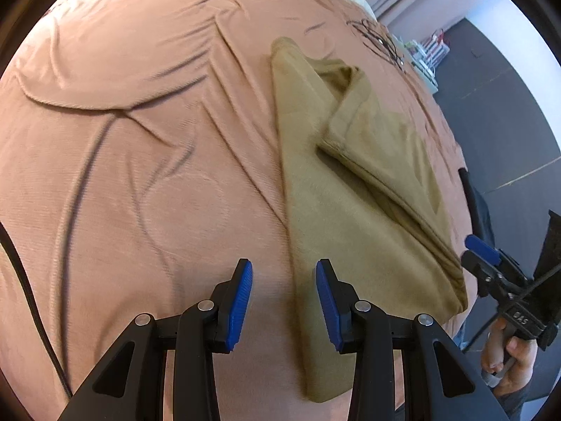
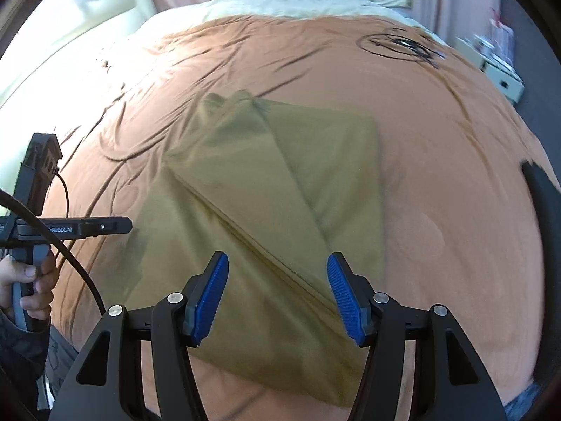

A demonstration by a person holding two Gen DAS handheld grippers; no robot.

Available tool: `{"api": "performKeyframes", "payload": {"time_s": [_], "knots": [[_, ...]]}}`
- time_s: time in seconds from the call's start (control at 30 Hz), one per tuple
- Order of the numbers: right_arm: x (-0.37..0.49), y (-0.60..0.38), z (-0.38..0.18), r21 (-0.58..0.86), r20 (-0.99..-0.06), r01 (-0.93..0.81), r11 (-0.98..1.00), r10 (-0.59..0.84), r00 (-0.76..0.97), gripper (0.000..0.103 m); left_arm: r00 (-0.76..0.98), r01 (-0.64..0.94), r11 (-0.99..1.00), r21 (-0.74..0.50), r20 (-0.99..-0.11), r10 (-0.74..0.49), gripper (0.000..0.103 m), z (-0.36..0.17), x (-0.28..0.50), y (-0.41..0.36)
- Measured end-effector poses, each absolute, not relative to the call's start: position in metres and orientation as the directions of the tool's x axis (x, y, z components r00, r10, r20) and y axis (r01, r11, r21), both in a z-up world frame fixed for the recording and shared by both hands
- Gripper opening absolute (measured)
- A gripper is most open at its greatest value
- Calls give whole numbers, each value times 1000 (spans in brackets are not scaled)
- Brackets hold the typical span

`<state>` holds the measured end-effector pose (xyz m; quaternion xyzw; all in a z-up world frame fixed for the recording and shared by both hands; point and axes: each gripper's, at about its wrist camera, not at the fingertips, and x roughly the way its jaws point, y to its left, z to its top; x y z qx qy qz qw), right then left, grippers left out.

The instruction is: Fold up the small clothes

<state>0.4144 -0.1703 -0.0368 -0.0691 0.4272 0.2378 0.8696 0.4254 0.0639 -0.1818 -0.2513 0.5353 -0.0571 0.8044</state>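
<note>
- My left claw [image 1: 284,301] stands narrowly parted with nothing between its blue pads, hanging over the near left edge of the garment [image 1: 354,210].
- My right claw [image 2: 277,298] gapes wider, also empty, above the near end of the same cloth [image 2: 266,210].
- The tan garment lies on the bed's orange cover [image 1: 140,140], partly folded: one flap is turned over the middle, making a diagonal ridge of stacked edges.
- Risk, as I judge it: that ridge is several layers thick, and a pinch could take only the top layer, so the fold would peel apart when lifted.
- The cover beneath is soft and creased; a claw coming down too deep could nip the cover along with the garment and drag both.
- The near corner lies close to the bed's edge, so a careless pull toward me might slide it off.
- My two claws work near each other at this end and could clash.
- Hard to make out: both views are blurred, so hems and seams are uncertain. I cannot tell what kind of garment it is, nor what lies under the flap.
- A black cable [image 2: 70,245] crosses near my left hand [image 2: 31,280] and might snag.
</note>
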Motion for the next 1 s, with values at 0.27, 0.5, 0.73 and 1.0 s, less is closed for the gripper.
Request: {"api": "performKeyframes", "payload": {"time_s": [0.27,0.5,0.73,1.0], "knots": [[437,-107,-45,15,-807,-568,823,345,479,54,456,-221,837,-501,-812,-365,40,-183,417,107],[467,-70,-70,-34,-839,-600,799,303,451,47,471,-253,816,-519,-803,-365,40,-188,411,131],[492,-53,-81,-119,-836,-605,788,249,488,15,465,-261,815,-518,-807,-364,40,-189,417,132],[507,-81,-45,-101,-785,-547,831,271,557,10,472,-251,822,-512,-806,-358,40,-180,433,119]]}}
